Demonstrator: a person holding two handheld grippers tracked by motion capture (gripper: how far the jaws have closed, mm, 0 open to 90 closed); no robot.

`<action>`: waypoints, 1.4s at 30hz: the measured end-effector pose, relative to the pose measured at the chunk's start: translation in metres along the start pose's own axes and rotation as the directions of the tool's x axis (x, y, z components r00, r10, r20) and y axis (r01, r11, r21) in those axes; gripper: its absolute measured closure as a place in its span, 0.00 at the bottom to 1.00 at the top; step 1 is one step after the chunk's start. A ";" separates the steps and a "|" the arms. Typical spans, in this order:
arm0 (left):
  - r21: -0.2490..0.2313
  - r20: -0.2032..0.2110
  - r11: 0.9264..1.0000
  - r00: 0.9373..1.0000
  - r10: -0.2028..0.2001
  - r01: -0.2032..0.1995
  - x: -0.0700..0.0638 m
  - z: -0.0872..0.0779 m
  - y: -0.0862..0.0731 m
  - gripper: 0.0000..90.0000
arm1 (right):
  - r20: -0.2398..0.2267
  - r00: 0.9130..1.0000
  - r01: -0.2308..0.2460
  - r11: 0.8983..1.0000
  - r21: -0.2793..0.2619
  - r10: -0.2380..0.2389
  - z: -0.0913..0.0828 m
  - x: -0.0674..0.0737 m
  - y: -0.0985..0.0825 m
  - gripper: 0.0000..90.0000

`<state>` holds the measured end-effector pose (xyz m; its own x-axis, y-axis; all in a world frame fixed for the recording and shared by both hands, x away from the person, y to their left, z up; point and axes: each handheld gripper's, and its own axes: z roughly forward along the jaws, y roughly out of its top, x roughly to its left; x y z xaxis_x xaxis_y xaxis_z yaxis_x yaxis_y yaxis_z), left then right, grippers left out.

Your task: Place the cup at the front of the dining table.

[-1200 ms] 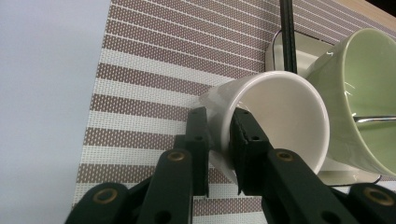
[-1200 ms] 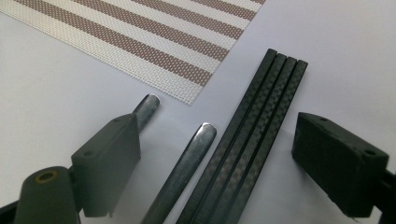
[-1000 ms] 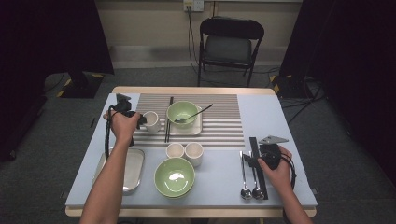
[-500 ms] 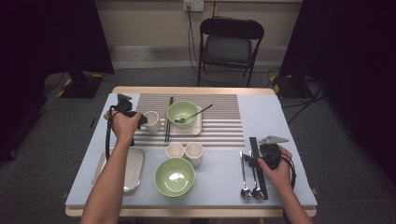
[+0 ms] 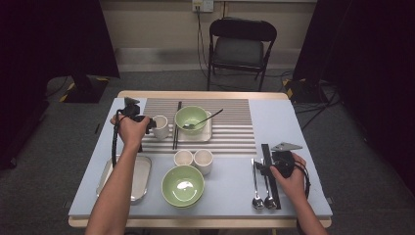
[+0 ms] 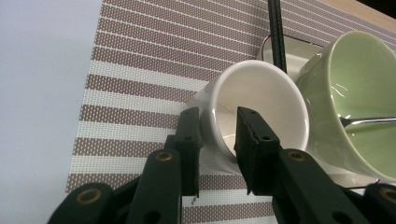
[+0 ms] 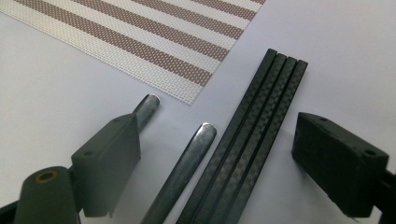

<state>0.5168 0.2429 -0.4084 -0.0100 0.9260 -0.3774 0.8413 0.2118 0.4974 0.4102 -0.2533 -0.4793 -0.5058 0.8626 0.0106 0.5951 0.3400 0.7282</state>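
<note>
White ceramic cup sits on the striped placemat just left of the black chopsticks and the green bowl with a spoon in it on its small tray; our left gripper straddles the cup's near rim, one jaw outside the wall, one inside. Its jaws have just been opening, and a sliver of gap shows at the pads, so we read this as letting go, cup set down upright on the mat. Step in hand, we judge: placing the cup, release stage. Next move calls for widening enough to clear the rim, then lifting straight off without tipping the cup into the bowl. Our right gripper hovers wide open over two spoon handles and a bundle of black chopsticks on the table's right side, gripping nothing. Table is pale blue-grey with a wood edge; on it also a metal tray, two small cups, a second green bowl. Room: grey carpet, dark curtains, a black folding chair behind, cables on the floor.
</note>
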 end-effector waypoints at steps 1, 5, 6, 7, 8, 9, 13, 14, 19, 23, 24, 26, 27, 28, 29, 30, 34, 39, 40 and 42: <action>-0.003 0.002 1.000 1.000 -0.002 0.002 0.000 0.000 0.000 0.78 | 0.000 1.000 0.001 1.000 0.000 -0.001 0.000 0.000 0.000 0.16; 0.003 0.006 1.000 1.000 0.002 -0.002 -0.001 0.000 0.001 0.78 | 0.000 1.000 0.000 1.000 0.000 0.000 0.000 0.000 0.000 0.16; 0.001 0.004 1.000 1.000 0.003 -0.003 -0.001 0.000 0.001 0.78 | 0.000 1.000 0.000 1.000 0.000 0.000 0.000 0.000 0.000 0.16; 0.001 0.004 1.000 1.000 0.002 -0.002 -0.001 0.000 0.001 0.78 | 0.000 1.000 0.000 1.000 0.000 0.000 0.000 0.000 0.000 0.16; 0.002 0.003 1.000 1.000 0.002 -0.002 -0.001 0.000 0.001 0.78 | 0.000 1.000 0.000 1.000 0.000 0.000 0.000 0.000 0.000 0.16; -0.003 0.003 1.000 1.000 -0.003 0.003 -0.002 0.000 0.001 0.78 | 0.000 1.000 0.000 1.000 0.000 0.000 0.000 0.000 0.000 0.16; 0.004 0.002 1.000 1.000 -0.004 0.004 -0.002 0.001 0.001 0.76 | 0.000 1.000 0.001 1.000 0.000 -0.001 0.000 0.000 0.000 0.16; 0.005 0.002 1.000 1.000 -0.001 0.001 -0.002 0.001 0.001 0.76 | 0.000 1.000 0.000 1.000 0.000 0.000 0.000 0.000 0.000 0.16; 0.009 0.008 1.000 1.000 -0.002 0.002 -0.002 0.002 0.001 0.74 | 0.000 1.000 0.000 1.000 0.000 0.000 0.000 0.000 0.000 0.16; 0.006 0.015 1.000 1.000 -0.009 0.009 -0.002 0.001 0.001 0.69 | 0.000 1.000 0.000 1.000 0.000 0.000 0.000 0.000 0.000 0.16; 0.006 0.014 1.000 1.000 -0.008 0.008 -0.003 0.001 0.001 0.68 | 0.000 1.000 0.000 1.000 0.000 0.000 0.000 0.000 0.000 0.16; 0.009 0.016 1.000 1.000 -0.007 0.007 -0.003 0.001 0.001 0.69 | 0.000 1.000 0.000 1.000 0.000 0.000 0.000 0.000 0.000 0.16; 0.008 0.020 1.000 1.000 -0.011 0.011 -0.003 0.001 0.001 0.67 | 0.000 1.000 0.000 1.000 0.000 0.000 0.000 0.000 0.000 0.16; 0.008 0.017 1.000 1.000 -0.011 0.011 -0.003 0.001 0.001 0.67 | 0.000 1.000 0.000 1.000 0.000 0.000 0.000 0.000 0.000 0.16; 0.006 0.016 1.000 1.000 -0.012 0.012 -0.003 0.001 0.001 0.67 | 0.000 1.000 0.000 1.000 0.000 0.000 0.000 0.000 0.000 0.16; 0.006 0.022 1.000 1.000 -0.015 0.015 -0.003 0.001 0.001 0.66 | 0.000 1.000 0.000 1.000 0.000 0.000 0.000 0.000 0.000 0.16; -0.005 0.023 1.000 1.000 -0.014 0.014 -0.003 -0.001 0.001 0.62 | 0.000 1.000 0.000 1.000 0.000 0.000 0.000 0.000 0.000 0.16; -0.006 0.038 1.000 0.999 -0.010 0.010 -0.002 -0.003 0.001 0.56 | 0.000 1.000 0.000 1.000 0.000 0.000 0.000 0.000 0.000 0.16; -0.008 0.044 1.000 0.999 -0.015 0.016 -0.002 -0.003 0.001 0.54 | 0.000 1.000 0.001 1.000 0.000 -0.001 0.000 0.000 0.000 0.16; -0.004 0.050 1.000 0.999 -0.006 0.006 -0.002 -0.005 0.001 0.51 | 0.000 1.000 0.002 1.000 0.000 -0.002 0.000 0.000 0.000 0.16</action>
<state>0.5148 0.2425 -0.4037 0.0117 0.9081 -0.4186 0.8392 0.2187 0.4979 0.4102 -0.2534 -0.4794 -0.5066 0.8621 0.0093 0.5940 0.3413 0.7285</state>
